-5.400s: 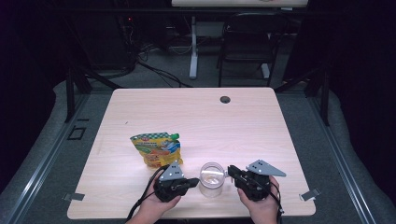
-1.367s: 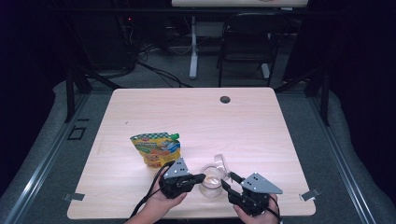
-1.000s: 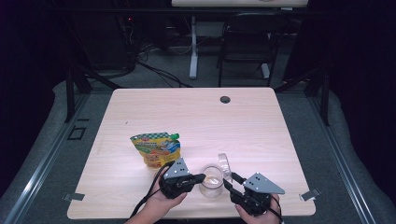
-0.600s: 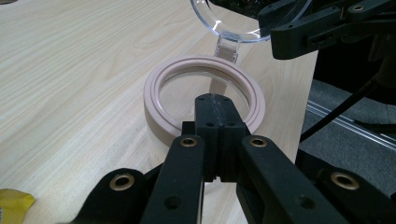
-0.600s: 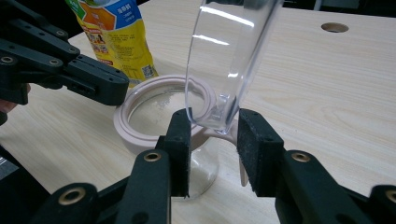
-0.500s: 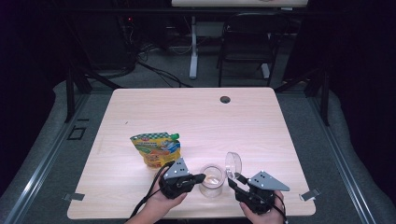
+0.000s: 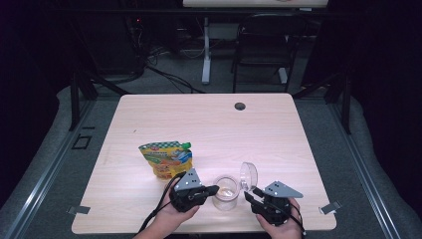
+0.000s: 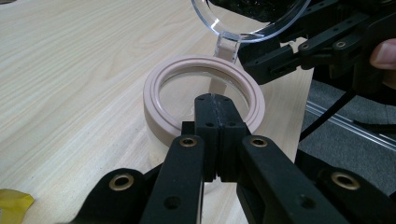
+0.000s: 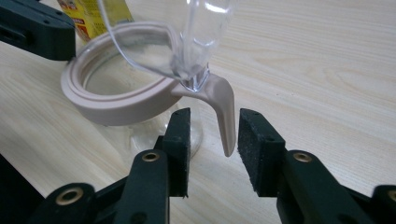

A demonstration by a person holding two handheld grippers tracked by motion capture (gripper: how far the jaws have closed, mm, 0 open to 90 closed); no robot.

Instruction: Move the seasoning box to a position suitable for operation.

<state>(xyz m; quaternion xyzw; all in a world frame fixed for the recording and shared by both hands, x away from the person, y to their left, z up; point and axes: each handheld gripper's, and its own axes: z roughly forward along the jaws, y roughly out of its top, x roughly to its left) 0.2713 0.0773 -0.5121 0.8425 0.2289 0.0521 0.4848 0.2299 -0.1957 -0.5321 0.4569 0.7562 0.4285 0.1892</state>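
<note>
High view first: I see the jar (image 7: 226, 192) standing near the front edge of the surface (image 7: 209, 129), between my left tongs (image 7: 213, 189) and right tongs (image 7: 250, 194). Its clear lid (image 7: 248, 175) stands tipped up on the right side. A yellow pouch (image 7: 165, 158) lies just behind the left tongs. From here I cannot make out either jaw gap.

Left gripper view: my left tongs (image 8: 216, 112) are pressed together at the near side of the jar's pink rim (image 8: 161, 79); whether they pinch the rim or merely rest against it is hidden by the jaws themselves. The lid (image 8: 243, 23) is cut off by the top edge.

Right gripper view: my right tongs (image 9: 215, 140) stand narrowly apart around the pink latch tab (image 9: 225, 109), not touching it. The lid's upper part runs beyond the frame.
</note>
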